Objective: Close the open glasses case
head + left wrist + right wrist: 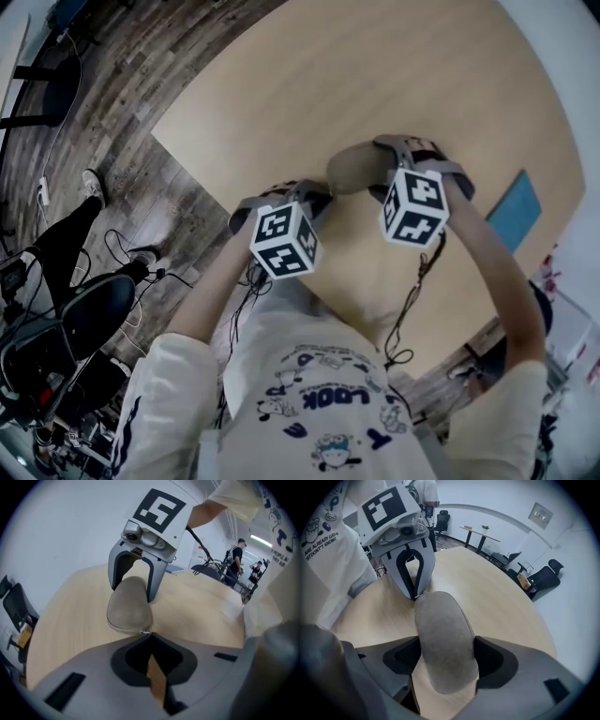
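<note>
A grey-beige suede glasses case lies on the pale wooden table with its lid down. My right gripper straddles the case's right end from above. In the right gripper view the case fills the gap of the right gripper, and both jaws press its sides. My left gripper is shut, with nothing between its jaws. In the left gripper view its tips touch the near end of the case, and the right gripper stands over the far end.
A blue flat item lies on the table at the right. The table's near edge runs just left of my left gripper. An office chair and cables sit on the floor. People stand in the background.
</note>
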`<action>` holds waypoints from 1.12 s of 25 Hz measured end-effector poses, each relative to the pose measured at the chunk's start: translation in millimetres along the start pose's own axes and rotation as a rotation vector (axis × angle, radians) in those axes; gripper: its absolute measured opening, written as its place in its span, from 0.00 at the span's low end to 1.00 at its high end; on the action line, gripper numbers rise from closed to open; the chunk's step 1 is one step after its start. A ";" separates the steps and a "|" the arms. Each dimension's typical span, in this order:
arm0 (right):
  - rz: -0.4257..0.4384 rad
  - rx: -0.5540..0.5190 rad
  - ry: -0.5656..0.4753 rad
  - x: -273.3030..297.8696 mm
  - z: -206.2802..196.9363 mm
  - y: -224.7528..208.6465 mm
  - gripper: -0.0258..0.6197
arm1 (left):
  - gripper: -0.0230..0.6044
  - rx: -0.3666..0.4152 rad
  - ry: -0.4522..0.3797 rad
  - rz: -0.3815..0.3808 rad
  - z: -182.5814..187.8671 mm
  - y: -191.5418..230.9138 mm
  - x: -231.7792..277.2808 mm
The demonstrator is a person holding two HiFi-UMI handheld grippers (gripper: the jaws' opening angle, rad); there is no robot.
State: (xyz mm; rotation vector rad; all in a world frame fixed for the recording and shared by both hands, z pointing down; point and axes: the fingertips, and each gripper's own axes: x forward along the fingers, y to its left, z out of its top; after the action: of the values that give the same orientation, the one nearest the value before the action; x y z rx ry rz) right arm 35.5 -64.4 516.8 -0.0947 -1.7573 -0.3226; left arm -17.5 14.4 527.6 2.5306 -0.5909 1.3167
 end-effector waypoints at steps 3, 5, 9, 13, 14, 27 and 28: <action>0.001 0.007 0.004 9.2 5.9 -11.0 0.59 | 0.04 -0.005 0.013 0.004 -4.2 9.3 2.9; -0.003 0.012 0.010 12.9 12.4 -17.7 0.59 | 0.04 -0.045 0.001 -0.004 -5.7 13.3 2.8; -0.020 0.024 0.013 7.5 15.2 -11.6 0.59 | 0.04 -0.072 -0.001 0.003 3.1 0.5 4.3; -0.038 0.015 -0.004 5.1 13.5 -7.4 0.59 | 0.04 -0.118 -0.020 0.019 4.5 -3.4 6.2; -0.046 0.019 -0.019 5.0 14.1 -7.6 0.59 | 0.04 -0.127 -0.025 0.033 3.1 -2.1 6.2; -0.328 0.705 -0.394 -99.4 5.5 -24.7 0.59 | 0.05 -0.528 -0.139 0.210 -4.4 32.4 -64.6; -0.360 0.795 -0.440 -104.0 4.8 -19.2 0.58 | 0.04 -0.545 -0.162 0.238 -1.7 33.0 -70.8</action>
State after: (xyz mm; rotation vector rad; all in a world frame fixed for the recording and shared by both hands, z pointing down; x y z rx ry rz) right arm 48.6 -69.8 411.9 0.7788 -2.2177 0.1752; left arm -70.0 3.0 470.9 2.1647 -1.1386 0.8577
